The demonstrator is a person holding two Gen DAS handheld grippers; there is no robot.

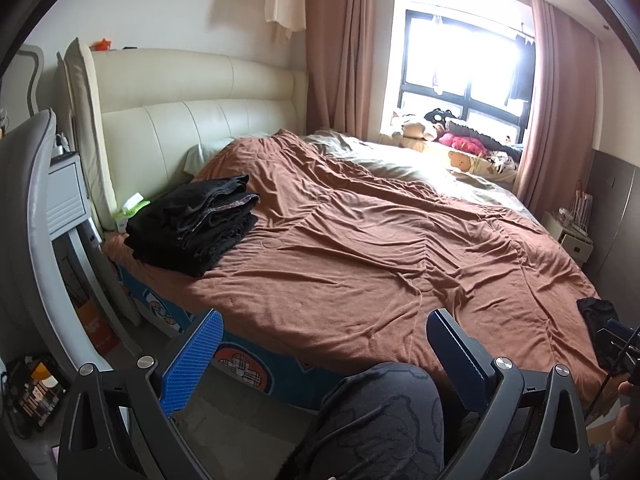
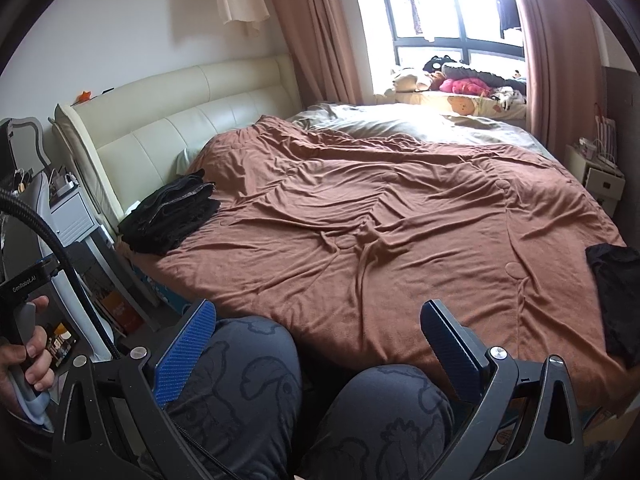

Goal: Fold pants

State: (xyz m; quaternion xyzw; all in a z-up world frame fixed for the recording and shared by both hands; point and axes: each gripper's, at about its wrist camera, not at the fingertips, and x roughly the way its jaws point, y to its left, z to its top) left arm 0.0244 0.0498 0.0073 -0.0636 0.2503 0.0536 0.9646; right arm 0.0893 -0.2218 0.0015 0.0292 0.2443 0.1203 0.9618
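we hold both grippers low at the near edge of the bed, above our own knees [image 2: 256, 376], which are in dark patterned fabric. the left gripper [image 1: 324, 344] has its two blue-padded fingers [image 1: 196, 360] spread wide with nothing between them, and the right gripper [image 2: 318, 340] is spread just as wide and also empty. in the right wrist view, a hand [image 2: 28, 344] at the far left edge grips the handle of the other tool, with a black cable arching up from it. a wrinkled brown blanket [image 1: 360, 240] covers most of the bed, with paler bedding [image 1: 400, 160] lit by the window [image 1: 460, 52] on the far side. a stack of folded dark pants [image 1: 192, 220] sits on the blanket at the left corner, near the cream padded headboard [image 1: 180, 92] and just beside a green and white packet [image 1: 130, 208]. a second dark garment [image 2: 616, 300] lies loose and crumpled at the right edge of the blanket, well apart from the stack; we cannot tell its exact shape. stuffed toys [image 1: 424, 126] line the window ledge between pink curtains [image 1: 340, 40]. a small white bedside cabinet [image 2: 596, 176] stands on the far right.
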